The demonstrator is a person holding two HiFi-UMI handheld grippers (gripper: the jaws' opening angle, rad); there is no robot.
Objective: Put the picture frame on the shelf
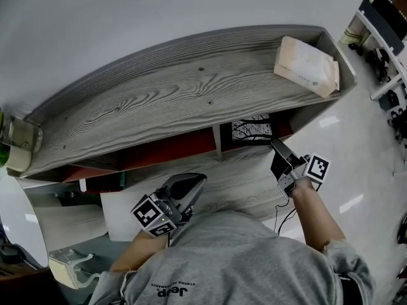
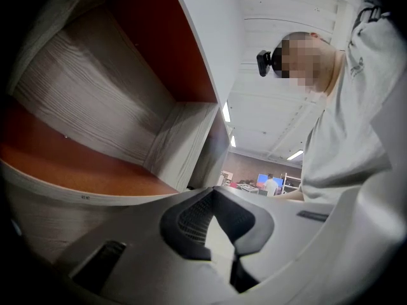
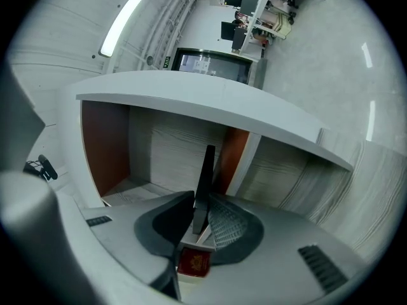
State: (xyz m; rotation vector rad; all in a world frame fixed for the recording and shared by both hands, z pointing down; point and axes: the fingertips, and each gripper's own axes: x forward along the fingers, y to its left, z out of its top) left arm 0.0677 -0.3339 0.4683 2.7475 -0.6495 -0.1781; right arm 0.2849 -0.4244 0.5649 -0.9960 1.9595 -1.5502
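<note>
R gripper [image 1: 276, 148] jaws pinch the picture frame [image 1: 251, 129] by its edge. The frame stands upright inside the shelf [image 1: 159, 100], in the compartment right of the divider. L gripper [image 1: 196, 180] is by the person's chest, jaws together, empty.

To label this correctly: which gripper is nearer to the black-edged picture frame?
Right. The right gripper has the black-edged picture frame between its jaws; the left gripper is by the person's chest.

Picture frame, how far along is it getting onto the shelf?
Done: the picture frame is inside the right-hand compartment of the shelf, under the top board. In hand: the right hand-held gripper is clamped on its edge, with the frame upright. Left: release it and withdraw. The left hand-held gripper is shut and empty.
</note>
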